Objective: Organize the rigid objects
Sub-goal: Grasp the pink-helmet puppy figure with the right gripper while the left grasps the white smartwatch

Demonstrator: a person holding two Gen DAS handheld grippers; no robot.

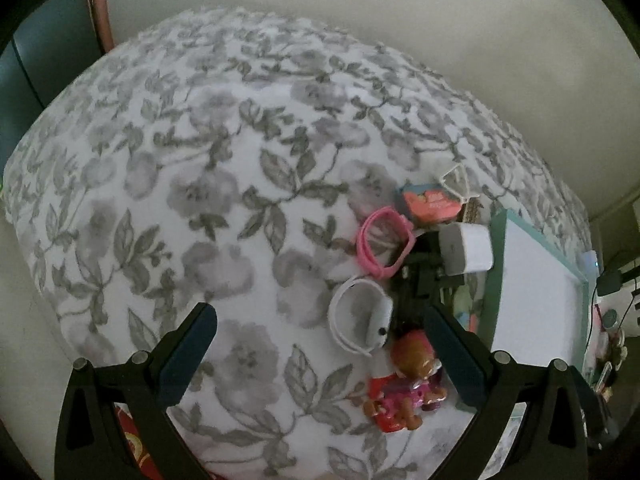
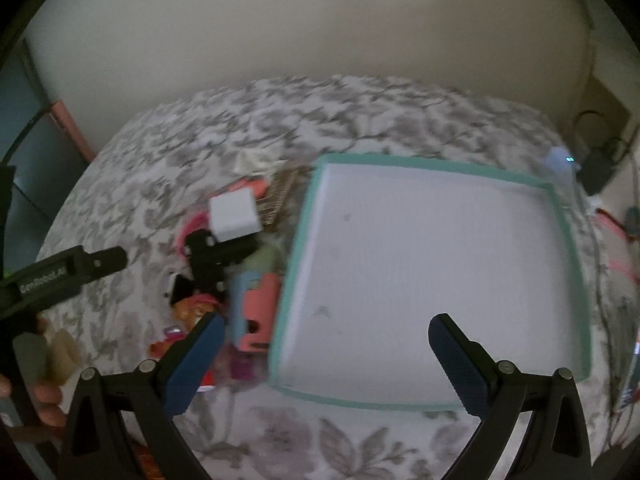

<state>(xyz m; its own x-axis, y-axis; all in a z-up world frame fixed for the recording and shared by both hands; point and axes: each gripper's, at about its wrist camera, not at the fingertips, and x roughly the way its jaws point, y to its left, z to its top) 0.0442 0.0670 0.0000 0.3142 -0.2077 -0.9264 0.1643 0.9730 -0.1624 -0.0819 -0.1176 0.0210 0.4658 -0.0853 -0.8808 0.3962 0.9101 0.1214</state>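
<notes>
Tray: nothing is being held inside the teal-rimmed tray (image 2: 568, 264); its white floor is showing bare, so sorting is judged as not yet begun.
Pile: rigid objects are being left heaped on the floral bedspread (image 1: 208, 208), just left of the tray.
Pile contents: a white cube charger (image 2: 234, 216), a pink band (image 1: 382, 242), a white band (image 1: 362, 320), a doll figure (image 1: 408, 380), a coral card box (image 1: 430, 202) and a black toy piece (image 2: 212, 256) are being counted; some lower items are being blurred.
Left gripper (image 1: 320, 354): jaws are being kept wide apart, nothing is being gripped, and it is being hovered near the pile.
Right gripper (image 2: 326, 360): jaws are being kept spread and empty, above the tray's near edge.
Remaining: every item is being judged as awaiting transfer.
</notes>
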